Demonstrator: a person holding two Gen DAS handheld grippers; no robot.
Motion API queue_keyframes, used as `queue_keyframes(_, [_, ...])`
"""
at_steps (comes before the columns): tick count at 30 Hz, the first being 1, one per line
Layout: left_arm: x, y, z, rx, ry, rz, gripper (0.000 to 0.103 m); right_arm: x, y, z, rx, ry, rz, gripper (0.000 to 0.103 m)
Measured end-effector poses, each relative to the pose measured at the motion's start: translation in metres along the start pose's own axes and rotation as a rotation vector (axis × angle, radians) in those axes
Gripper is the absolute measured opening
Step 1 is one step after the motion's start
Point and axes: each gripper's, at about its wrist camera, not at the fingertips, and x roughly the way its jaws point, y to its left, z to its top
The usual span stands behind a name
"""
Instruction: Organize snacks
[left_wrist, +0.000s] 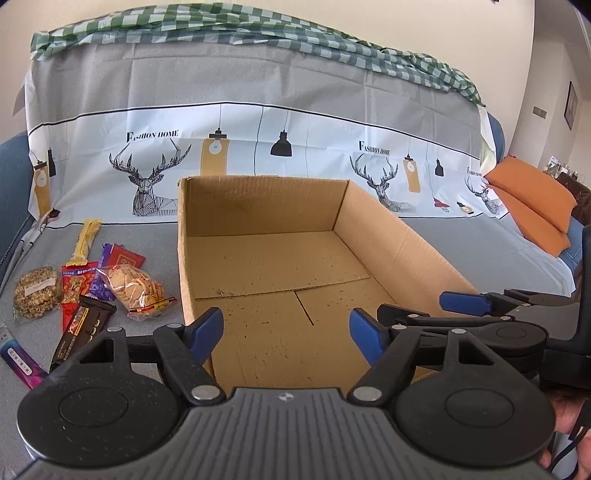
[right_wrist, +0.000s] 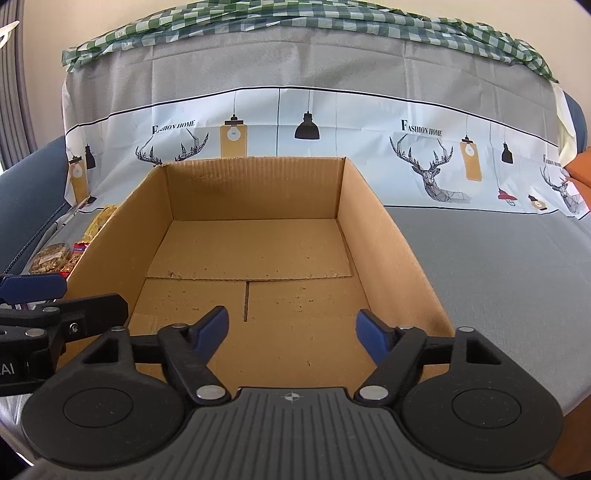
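Hovering: both tools agape over cardboard box (right_wrist: 388, 236); snacks (left_wrist: 85, 288) beside.

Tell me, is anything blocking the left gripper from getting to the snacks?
Nothing visible does. The open left gripper hangs over the near edge of the empty brown cardboard box. The clear bag of round crackers lies left of the box on bare grey cloth.

"FASHION HOME" printed on the deer-patterned cloth (left_wrist: 155, 134); snack wrapper texts unreadable.
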Motion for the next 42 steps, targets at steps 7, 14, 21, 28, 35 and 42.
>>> queue_keyframes(7, [-0.008,-0.002,0.002,0.018,-0.038,0.0,0.061,-0.003,0.002,0.0,0.005,-0.024,0.006,0.064])
queue_keyframes(14, [-0.029,0.007,0.009,0.033,-0.092,-0.01,0.034,-0.014,0.014,0.006,0.014,-0.111,0.046,0.058])
queue_keyframes(21, [-0.052,0.07,0.052,0.064,-0.093,-0.03,0.034,-0.032,0.044,0.013,-0.025,-0.228,0.117,0.058])
queue_keyframes(28, [-0.022,0.201,0.043,-0.264,0.05,0.17,0.022,-0.047,0.095,0.016,-0.063,-0.259,0.275,0.057])
queue_keyframes(35, [-0.004,0.283,0.022,-0.703,0.198,0.188,0.019,-0.053,0.182,-0.009,-0.284,-0.234,0.433,0.053])
queue_keyframes(42, [0.012,0.298,0.013,-0.734,0.297,0.267,0.026,-0.033,0.23,-0.047,-0.454,-0.157,0.432,0.053])
